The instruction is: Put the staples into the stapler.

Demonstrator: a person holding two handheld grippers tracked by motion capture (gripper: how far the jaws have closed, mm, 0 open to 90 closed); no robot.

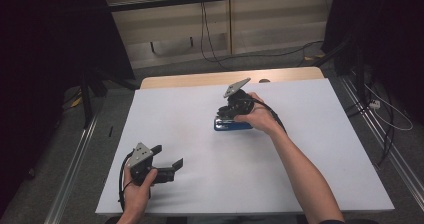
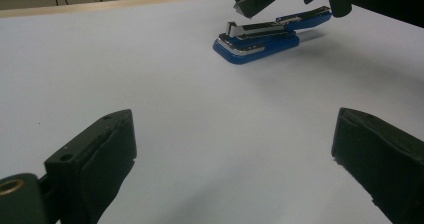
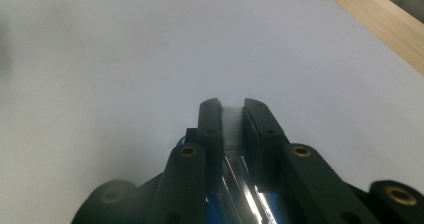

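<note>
Blue plastic-and-chrome desk stapler [image 2: 260, 36] lying flat on the white bench [image 1: 300, 159], a little beyond its middle and short of the bare wooden strip [image 1: 200, 79] along the far edge. Right tongs [image 3: 233, 115] narrowed onto the stapler from above, pads pinching a whitish metal strip of the upper arm; in the left gripper view the top arm stands hinged up off the blue base. Left tongs [image 1: 167, 155] spread wide, holding nothing, well apart from the stapler on the near side. Probably rigid and fairly weighty for its size, with slick chrome and smooth plastic that could slip in a shallow pinch; hinged, so likely to swing open rather than lift whole if taken by the top arm alone. Best taken across the broad blue base for carrying. No container anywhere near the stapler.
</note>
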